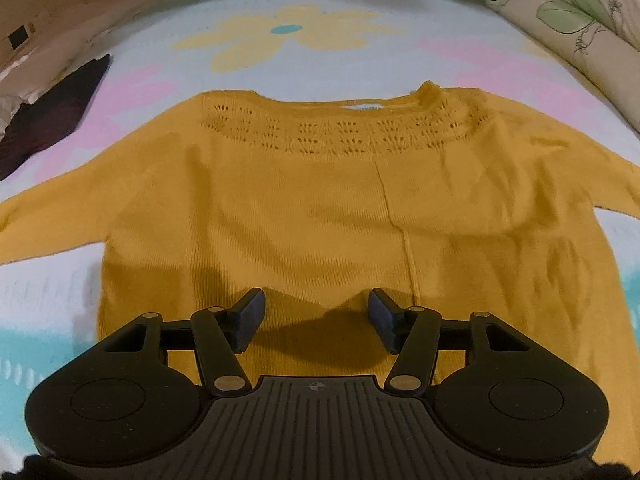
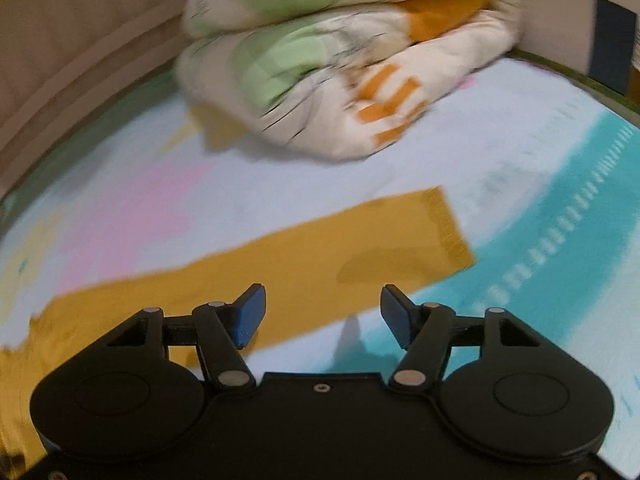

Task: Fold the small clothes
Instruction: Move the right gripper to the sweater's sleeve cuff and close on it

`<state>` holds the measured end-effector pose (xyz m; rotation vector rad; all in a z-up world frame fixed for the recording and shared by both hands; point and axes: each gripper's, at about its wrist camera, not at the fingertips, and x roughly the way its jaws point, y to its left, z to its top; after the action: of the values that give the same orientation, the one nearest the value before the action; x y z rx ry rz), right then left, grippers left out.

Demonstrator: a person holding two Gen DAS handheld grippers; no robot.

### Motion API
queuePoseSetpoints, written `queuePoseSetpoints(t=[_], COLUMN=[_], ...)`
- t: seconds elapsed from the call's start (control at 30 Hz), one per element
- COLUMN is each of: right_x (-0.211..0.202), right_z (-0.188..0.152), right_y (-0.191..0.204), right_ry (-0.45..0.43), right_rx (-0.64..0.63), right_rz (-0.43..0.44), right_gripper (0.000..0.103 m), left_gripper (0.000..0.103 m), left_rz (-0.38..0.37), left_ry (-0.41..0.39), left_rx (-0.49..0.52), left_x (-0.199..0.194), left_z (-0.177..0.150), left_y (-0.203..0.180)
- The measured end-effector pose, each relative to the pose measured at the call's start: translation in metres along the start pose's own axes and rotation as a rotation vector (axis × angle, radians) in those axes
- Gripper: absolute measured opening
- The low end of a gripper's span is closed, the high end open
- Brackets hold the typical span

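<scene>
A mustard-yellow knitted sweater [image 1: 320, 200] lies flat on the bed, neckline away from me, both sleeves spread out to the sides. My left gripper [image 1: 316, 316] hovers over its lower body near the hem, jaws open, nothing between them. In the right wrist view one long yellow sleeve [image 2: 320, 256] stretches across the sheet, its ribbed cuff [image 2: 448, 228] at the right end. My right gripper [image 2: 322, 312] hangs open above the sleeve's near edge, its fingers apart from the fabric.
The bed sheet [image 1: 120, 92] is pale blue with pink, yellow and teal flower shapes. A folded floral quilt [image 2: 340, 64] sits at the far side. A dark garment [image 1: 52, 116] lies at the left edge. A padded headboard [image 2: 72, 40] borders the bed.
</scene>
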<state>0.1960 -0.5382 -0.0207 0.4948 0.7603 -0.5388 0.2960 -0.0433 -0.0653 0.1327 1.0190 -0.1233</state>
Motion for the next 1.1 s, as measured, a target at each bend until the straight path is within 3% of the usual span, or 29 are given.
queuePoseSetpoints(t=[0.2, 0.37, 0.6, 0.77, 0.8, 0.87, 0.9, 0.97, 1.1], right_x=[0.022, 0.035, 0.047, 0.054, 0.056, 0.058, 0.062, 0.061, 0.044], right_z=[0.017, 0.012, 0.004, 0.005, 0.005, 0.005, 0.005, 0.005, 0.013], right_y=[-0.037, -0.066, -0.08, -0.076, -0.074, -0.071, -0.072, -0.068, -0.041], right_ry=[-0.021, -0.006, -0.019, -0.014, -0.01, -0.002, 0.026, 0.036, 0.0], right_rx=[0.103, 0.186, 0.238, 0.207, 0.198, 0.185, 0.2, 0.216, 0.132], right_rz=[-0.095, -0.121, -0.069, 0.031, 0.042, 0.085, 0.118, 0.105, 0.102], right_gripper=[0.068, 0.068, 0.072, 0.072, 0.07, 0.05, 0.012, 0.015, 0.015], left_gripper=[0.057, 0.057, 0.058, 0.061, 0.062, 0.066, 0.066, 0.066, 0.065], left_rz=[0.012, 0.021, 0.023, 0.025, 0.026, 0.029, 0.025, 0.012, 0.009], left_ry=[-0.005, 0.001, 0.005, 0.007, 0.008, 0.011, 0.012, 0.017, 0.027], left_rx=[0.007, 0.002, -0.003, -0.004, -0.004, -0.005, -0.008, -0.013, -0.057], left_x=[0.002, 0.003, 0.005, 0.005, 0.006, 0.007, 0.007, 0.007, 0.004], left_z=[0.001, 0.005, 0.007, 0.007, 0.008, 0.008, 0.008, 0.009, 0.012], left_y=[-0.005, -0.007, -0.007, -0.008, -0.007, -0.006, -0.005, -0.003, 0.005])
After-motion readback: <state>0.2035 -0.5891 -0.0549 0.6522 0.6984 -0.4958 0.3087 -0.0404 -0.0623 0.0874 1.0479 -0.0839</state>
